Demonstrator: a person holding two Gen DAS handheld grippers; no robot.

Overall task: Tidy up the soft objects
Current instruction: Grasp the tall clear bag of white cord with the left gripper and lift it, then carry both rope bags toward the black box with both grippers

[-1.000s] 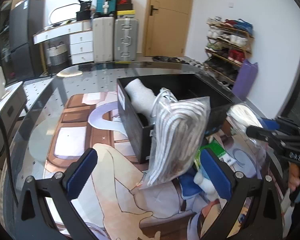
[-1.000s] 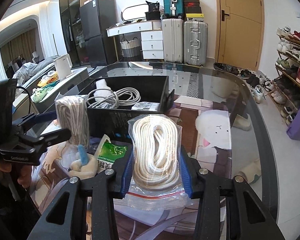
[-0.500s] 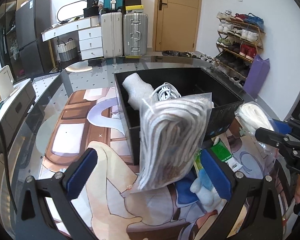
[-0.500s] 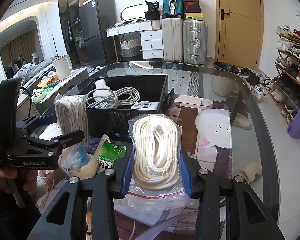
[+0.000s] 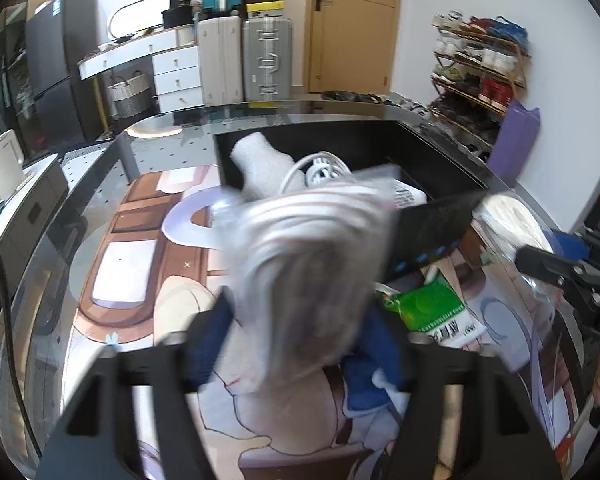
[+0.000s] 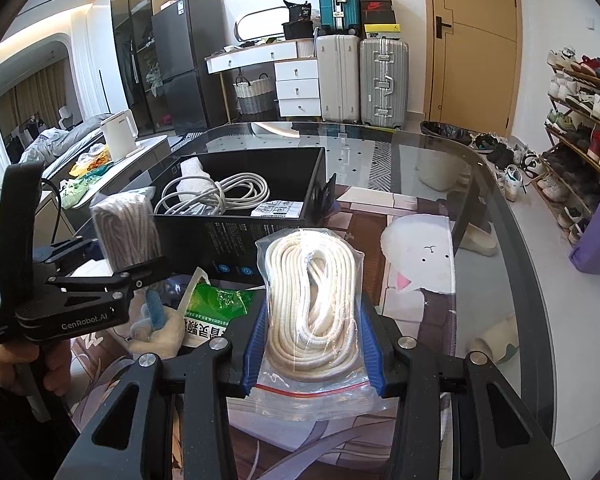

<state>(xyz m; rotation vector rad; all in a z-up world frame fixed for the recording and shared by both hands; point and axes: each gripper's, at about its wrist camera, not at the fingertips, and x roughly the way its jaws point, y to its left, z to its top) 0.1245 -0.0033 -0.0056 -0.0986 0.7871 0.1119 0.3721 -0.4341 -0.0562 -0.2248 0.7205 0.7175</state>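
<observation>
A tan wooden door (image 6: pixel 474 40) stands in the white back wall beside two upright silver hard-shell suitcases (image 6: pixel 362 80) and a white drawer desk (image 6: pixel 284 76). A loaded metal shoe rack (image 6: pixel 584 112) lines the right wall, and a tall black fridge (image 6: pixel 188 72) stands left.

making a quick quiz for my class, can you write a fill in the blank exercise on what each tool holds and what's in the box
1. The right tool is shut on a clear bag of coiled ____ rope.
2. The left tool has just been closing around a bag of ____ cord.
3. The white cable lies inside the ____ box.
4. The green packet lies ____ the box, on the table.

Missing words: white; grey; black; outside
</observation>
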